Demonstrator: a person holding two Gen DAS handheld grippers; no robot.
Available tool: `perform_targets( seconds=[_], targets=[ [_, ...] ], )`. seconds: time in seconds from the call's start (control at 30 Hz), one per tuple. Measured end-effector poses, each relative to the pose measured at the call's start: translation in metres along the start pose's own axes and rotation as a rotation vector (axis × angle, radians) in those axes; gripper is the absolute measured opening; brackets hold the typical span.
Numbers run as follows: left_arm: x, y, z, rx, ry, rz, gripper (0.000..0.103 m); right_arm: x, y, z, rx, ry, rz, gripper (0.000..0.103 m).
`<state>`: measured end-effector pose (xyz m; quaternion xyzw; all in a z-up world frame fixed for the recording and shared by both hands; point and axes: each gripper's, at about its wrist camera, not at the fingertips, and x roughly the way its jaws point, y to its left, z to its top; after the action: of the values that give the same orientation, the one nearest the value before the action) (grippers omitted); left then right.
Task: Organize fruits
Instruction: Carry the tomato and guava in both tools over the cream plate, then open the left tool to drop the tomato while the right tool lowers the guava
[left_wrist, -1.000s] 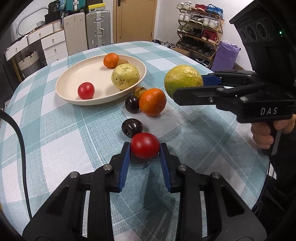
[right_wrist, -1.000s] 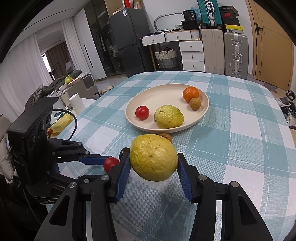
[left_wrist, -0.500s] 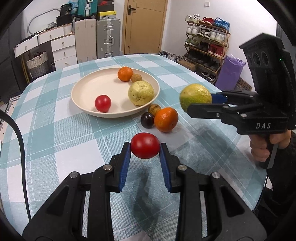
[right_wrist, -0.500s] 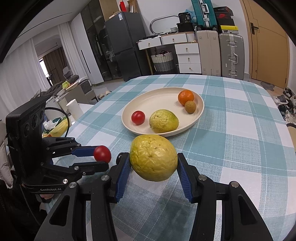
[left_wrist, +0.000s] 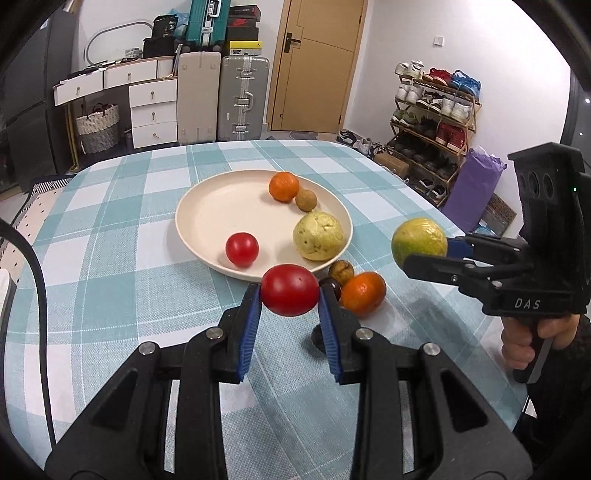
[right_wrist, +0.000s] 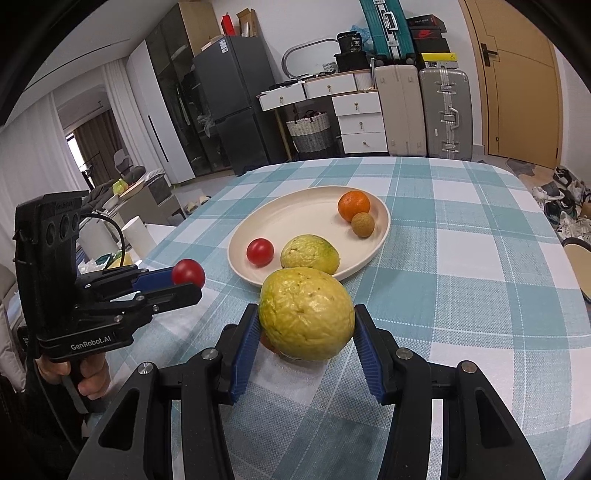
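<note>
1. A red tomato (left_wrist: 290, 290) is clamped between the blue pads of the left gripper (left_wrist: 290, 295); its long axis is seen lying across the jaws, which are closed to the tomato's width, and it is held clear above the checked tablecloth (left_wrist: 110, 280).
2. A yellow-green guava (right_wrist: 306, 314) is pinched by the right gripper (right_wrist: 306, 321), the jaws spread wide around it, with its longer axis running crosswise between the pads.
3. The cream plate (left_wrist: 192, 236) is found just beyond both grippers; a second tomato (left_wrist: 242, 249), a second guava (left_wrist: 318, 236), an orange (left_wrist: 283, 187) and a small brown fruit (left_wrist: 306, 200) are held in it.
4. The left half of the plate is left bare.
5. Another orange (left_wrist: 362, 293) and small dark fruits (left_wrist: 341, 270) are seen on the cloth at the plate's near rim.
</note>
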<state>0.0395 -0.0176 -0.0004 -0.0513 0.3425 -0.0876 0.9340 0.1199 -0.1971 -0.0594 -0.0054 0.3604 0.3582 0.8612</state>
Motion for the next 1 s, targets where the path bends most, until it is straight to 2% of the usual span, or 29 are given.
perform_targets(
  seconds=[0.77,1.0],
  targets=[
    [0.027,0.027,0.048,-0.035,-0.075,0.095,0.029,0.015,-0.014,0.049,0.023,-0.064,-0.054,0.051],
    [0.039,0.028,0.06,-0.004,-0.078,0.112,0.029,0.027,-0.02,0.059,0.02,-0.061,-0.07,0.051]
  ],
)
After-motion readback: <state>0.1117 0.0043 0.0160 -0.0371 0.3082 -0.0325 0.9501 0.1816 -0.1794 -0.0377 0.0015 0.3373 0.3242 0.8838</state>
